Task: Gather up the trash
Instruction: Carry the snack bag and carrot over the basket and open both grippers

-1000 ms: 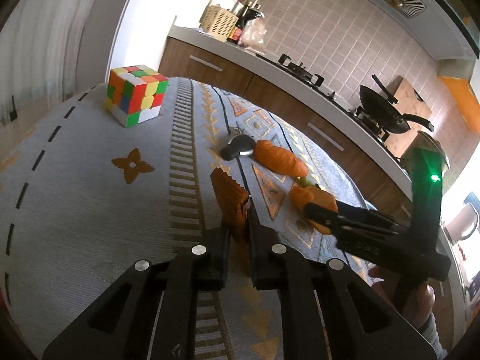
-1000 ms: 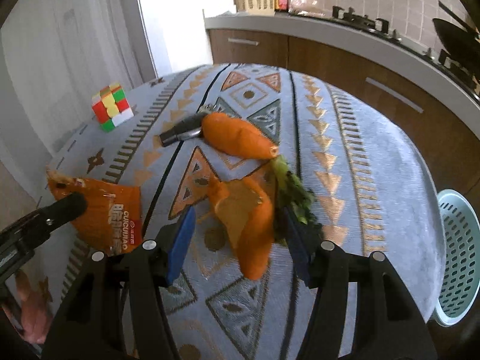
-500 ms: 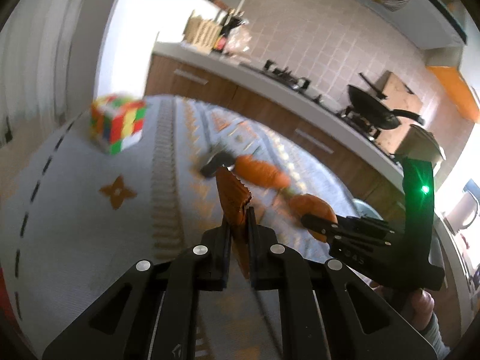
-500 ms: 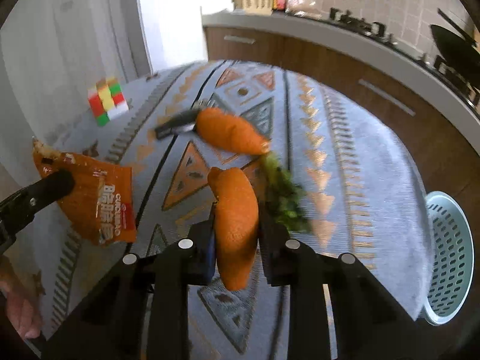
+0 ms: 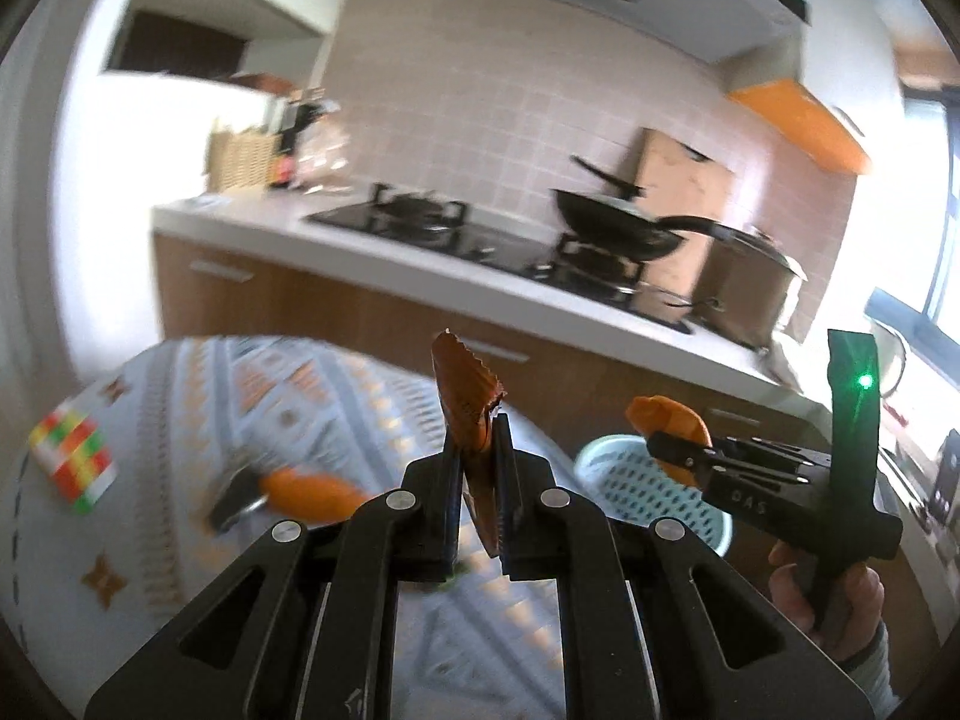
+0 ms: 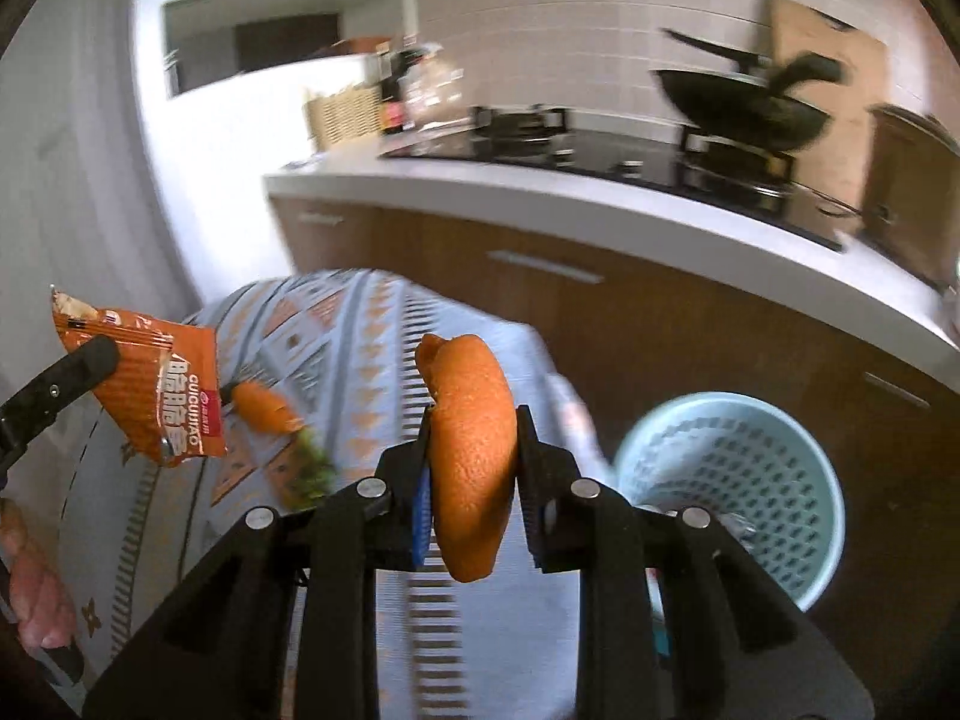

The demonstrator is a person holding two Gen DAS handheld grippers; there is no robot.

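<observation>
Both claws had lifted off the desk. Left claw clamped the snack wrapper, right claw the orange peel, left of the basket; releasing early would miss it.

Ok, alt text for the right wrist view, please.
The right claw grips a piece of orange peel in the air, with a pale blue perforated basket below to its right. At left, the left claw holds an orange snack wrapper above the patterned tablecloth.
</observation>
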